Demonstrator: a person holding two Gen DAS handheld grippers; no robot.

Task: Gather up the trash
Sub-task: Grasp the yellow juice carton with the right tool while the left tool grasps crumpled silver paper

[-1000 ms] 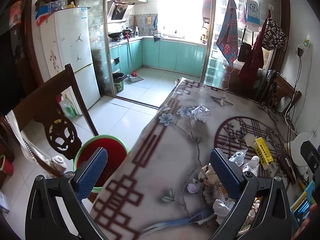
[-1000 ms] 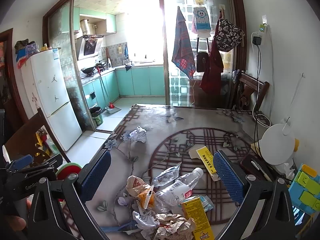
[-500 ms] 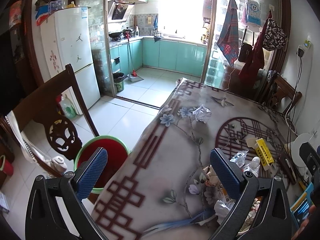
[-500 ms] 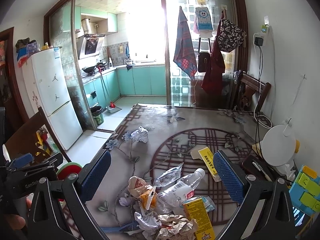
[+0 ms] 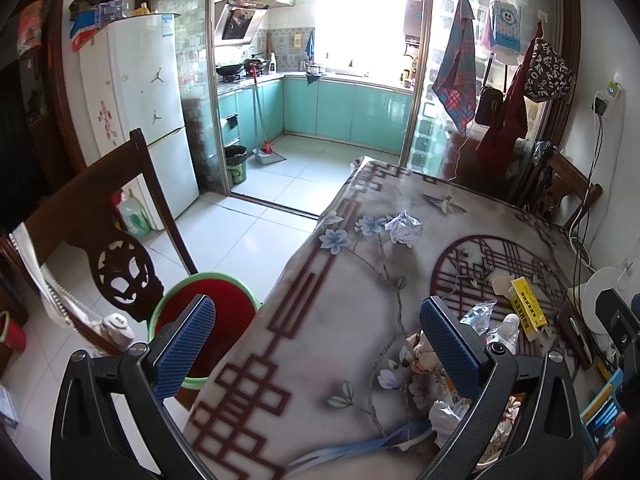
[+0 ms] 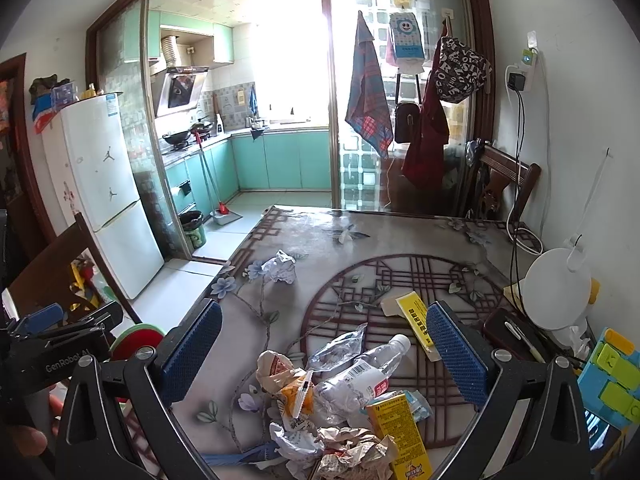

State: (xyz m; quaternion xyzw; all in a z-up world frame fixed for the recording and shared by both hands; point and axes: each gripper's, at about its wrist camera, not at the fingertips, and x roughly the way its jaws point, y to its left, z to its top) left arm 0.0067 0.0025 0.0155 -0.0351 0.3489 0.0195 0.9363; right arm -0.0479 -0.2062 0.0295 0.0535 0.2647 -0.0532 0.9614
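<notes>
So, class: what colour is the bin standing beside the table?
Red inside with a green rim; the left wrist view shows it best.

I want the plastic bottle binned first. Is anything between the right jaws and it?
Nothing visible blocks it. The right gripper is open above the plastic bottle, which lies atop the trash pile, with only a syringe beside it.

The left hand-held gripper (image 5: 316, 344) hangs wide open over the table (image 5: 320, 320) edge; a red bucket (image 5: 208, 316) sits beside the table, crumpled paper (image 5: 404, 228) on it.
</notes>
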